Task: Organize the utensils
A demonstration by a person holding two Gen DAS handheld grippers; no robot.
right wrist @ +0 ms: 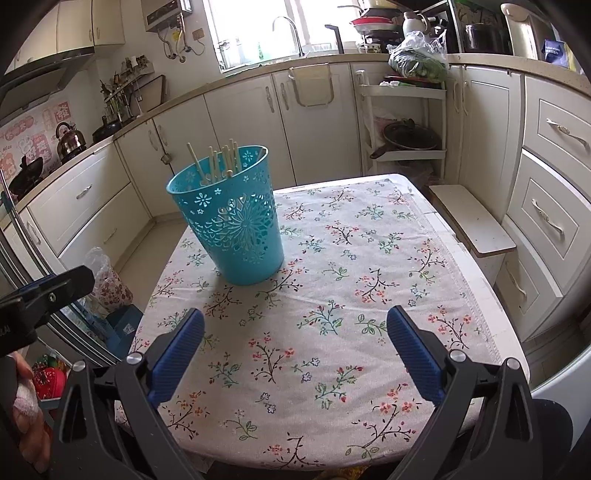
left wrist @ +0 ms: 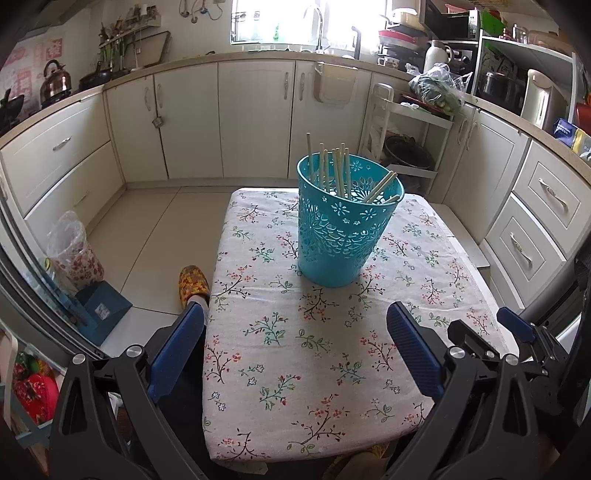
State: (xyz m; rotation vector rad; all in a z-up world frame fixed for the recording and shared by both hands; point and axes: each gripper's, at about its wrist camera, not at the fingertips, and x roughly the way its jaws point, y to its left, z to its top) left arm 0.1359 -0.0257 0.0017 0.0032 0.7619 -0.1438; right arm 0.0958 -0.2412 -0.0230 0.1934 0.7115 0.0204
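Note:
A teal perforated basket [left wrist: 341,229] [right wrist: 232,221] stands upright on the floral tablecloth [left wrist: 295,343] [right wrist: 332,295]. Several pale wooden chopsticks [left wrist: 338,168] [right wrist: 221,160] stick up out of it, some leaning on its rim. My left gripper [left wrist: 295,314] is open over the near part of the table, well short of the basket, nothing between its blue pads. My right gripper [right wrist: 295,314] is open too, low over the cloth, with the basket ahead and to its left. The left gripper's body [right wrist: 40,291] shows at the left edge of the right wrist view.
Cream kitchen cabinets [left wrist: 255,118] ring the room, with a sink and tap [left wrist: 317,26] under the window. A white rack [right wrist: 402,122] holding a pan stands behind the table. A low white stool [right wrist: 472,221] sits by the table's right side. A slippered foot [left wrist: 192,286] is left of the table.

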